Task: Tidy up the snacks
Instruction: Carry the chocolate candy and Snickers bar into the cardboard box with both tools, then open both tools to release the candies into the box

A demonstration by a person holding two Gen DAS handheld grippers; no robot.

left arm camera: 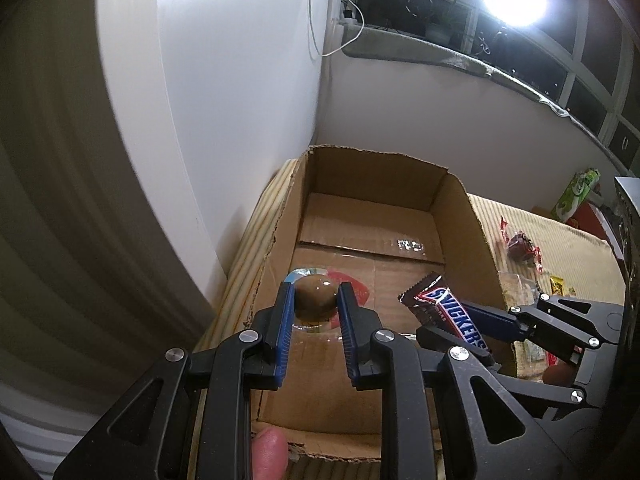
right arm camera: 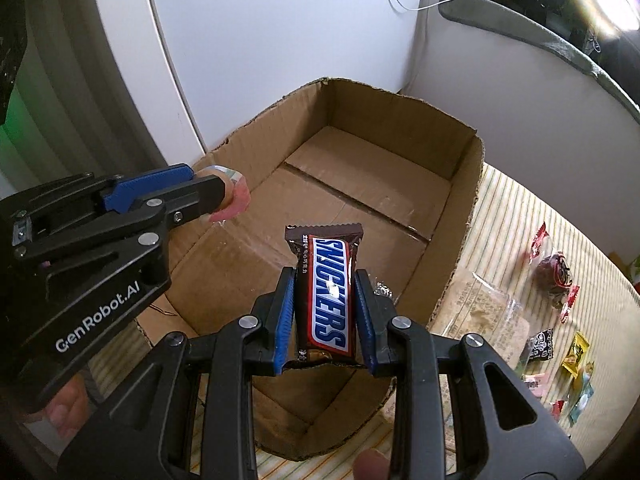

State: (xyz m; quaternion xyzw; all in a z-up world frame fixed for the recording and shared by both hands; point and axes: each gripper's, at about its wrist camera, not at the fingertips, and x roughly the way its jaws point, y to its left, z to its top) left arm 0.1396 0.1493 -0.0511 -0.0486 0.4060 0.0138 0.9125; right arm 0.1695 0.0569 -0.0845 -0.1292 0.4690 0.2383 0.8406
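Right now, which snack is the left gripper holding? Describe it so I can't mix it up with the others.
Start at the open cardboard box on the striped mat. Above its near left side, the left gripper is shut on a jelly cup, a small clear domed cup with a brownish filling and a pink and blue lid. Unlike the Snickers bar in the right gripper, it is round and see-through.

The snack in the left gripper (left arm camera: 316, 300) is too blurred to identify. Small wrappers (right arm camera: 576, 354) on the counter (right arm camera: 520, 200) are unreadable. The cardboard box's (left arm camera: 472, 216) near wall is hidden behind both grippers.
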